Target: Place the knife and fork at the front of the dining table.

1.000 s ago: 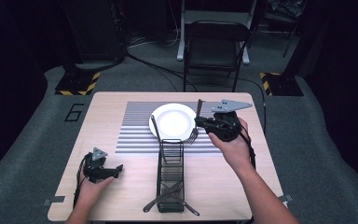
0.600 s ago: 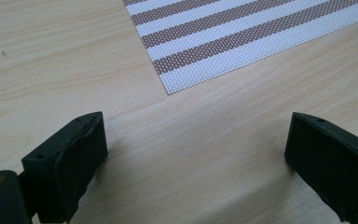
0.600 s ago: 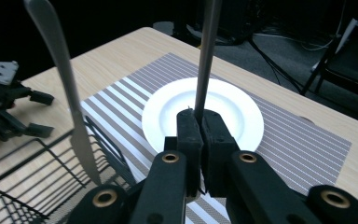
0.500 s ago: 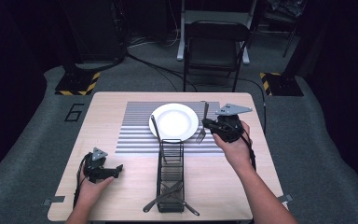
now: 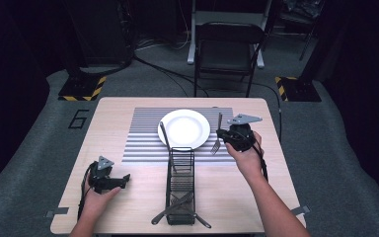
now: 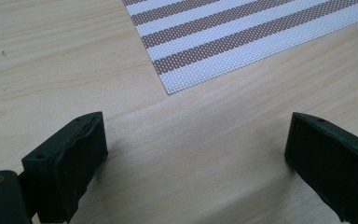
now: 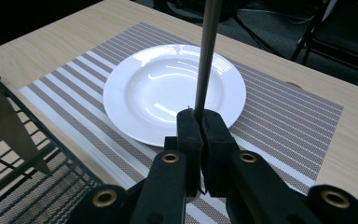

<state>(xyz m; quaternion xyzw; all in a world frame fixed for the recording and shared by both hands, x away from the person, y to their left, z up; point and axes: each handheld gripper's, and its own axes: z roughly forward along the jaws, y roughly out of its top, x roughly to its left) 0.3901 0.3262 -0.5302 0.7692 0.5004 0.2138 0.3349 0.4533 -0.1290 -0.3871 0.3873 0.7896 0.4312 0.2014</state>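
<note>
Black wire rack (image 5: 180, 185) bottom centre holds cutlery. Right gripper (image 5: 220, 134) clamped tight on slim metal fork (image 5: 217, 133); left gripper (image 5: 126, 177) jaws wide, empty.

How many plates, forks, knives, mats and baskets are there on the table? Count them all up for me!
Plates: 1, the white plate.
Forks: 1, the fork held in the right gripper.
Knives: 1, the knife leaning in the wire basket.
Mats: 1, the striped placemat.
Baskets: 1.
Other cutlery lying in the basket: too dark to count by kind.
Total: 5.
</note>
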